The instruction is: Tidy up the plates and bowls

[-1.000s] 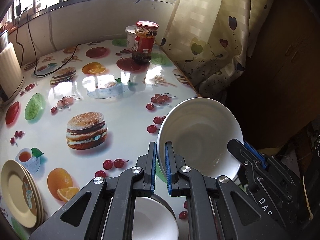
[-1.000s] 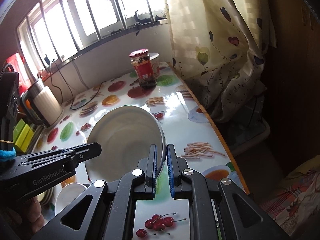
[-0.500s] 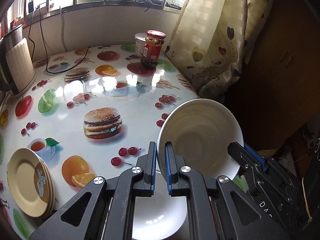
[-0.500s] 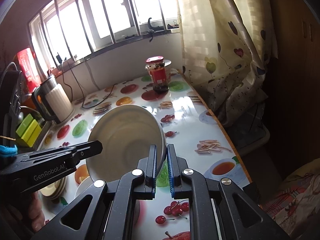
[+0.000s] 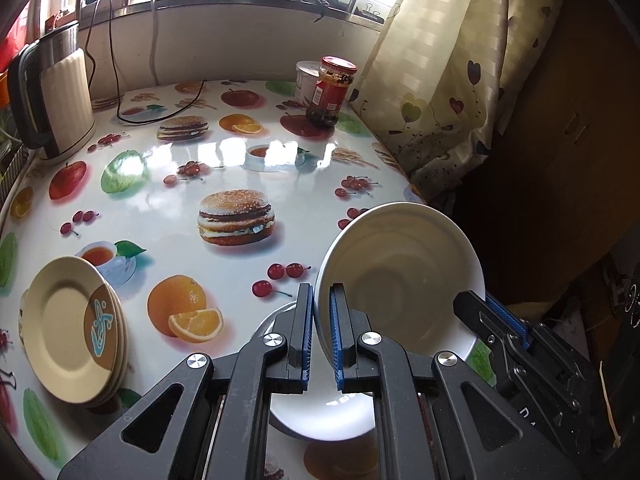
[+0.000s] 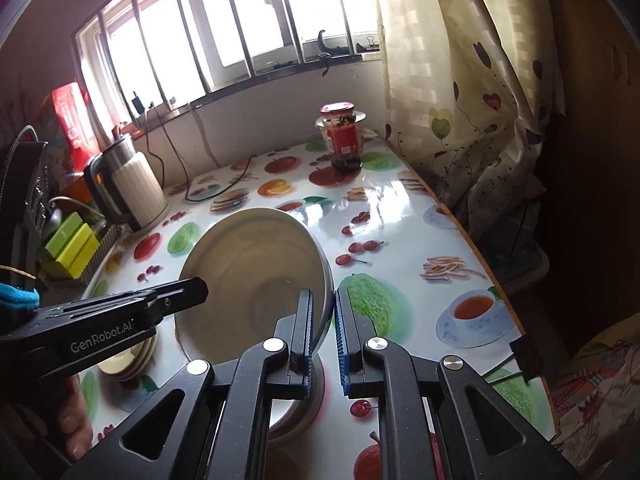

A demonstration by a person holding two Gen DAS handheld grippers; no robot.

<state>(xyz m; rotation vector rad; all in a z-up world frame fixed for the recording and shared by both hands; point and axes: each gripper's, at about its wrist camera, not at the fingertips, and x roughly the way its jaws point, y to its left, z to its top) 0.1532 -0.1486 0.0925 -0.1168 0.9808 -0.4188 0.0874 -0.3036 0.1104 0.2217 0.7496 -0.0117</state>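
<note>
A white bowl is held up off the table, tilted on edge, its hollow turned toward the left wrist camera. Its rim is pinched at two places. The left gripper is nearly closed, and the bowl's near-left rim is seen seated between its blue pads. The right gripper is likewise nearly closed on the opposite rim; from the right wrist view the bowl is seen with its edge clamped between the two fingers.

A second white bowl is seen standing on the table directly beneath the held one, partly hidden behind the left gripper's frame. The two bowls are apart, not touching.

A stack of cream plates with a brown and blue patch is noted on the table's near-left part, well apart from the bowls. In the right wrist view only the stack's edge is shown, below the left gripper's arm.

At the far end of the fruit-and-burger printed tabletop a red-lidded jar is set upright, with a white tub just behind it. A cream electric kettle is stood at the far-left corner, a black cord trailing across the surface beside it. A heart-patterned curtain is hung along the right edge.
</note>
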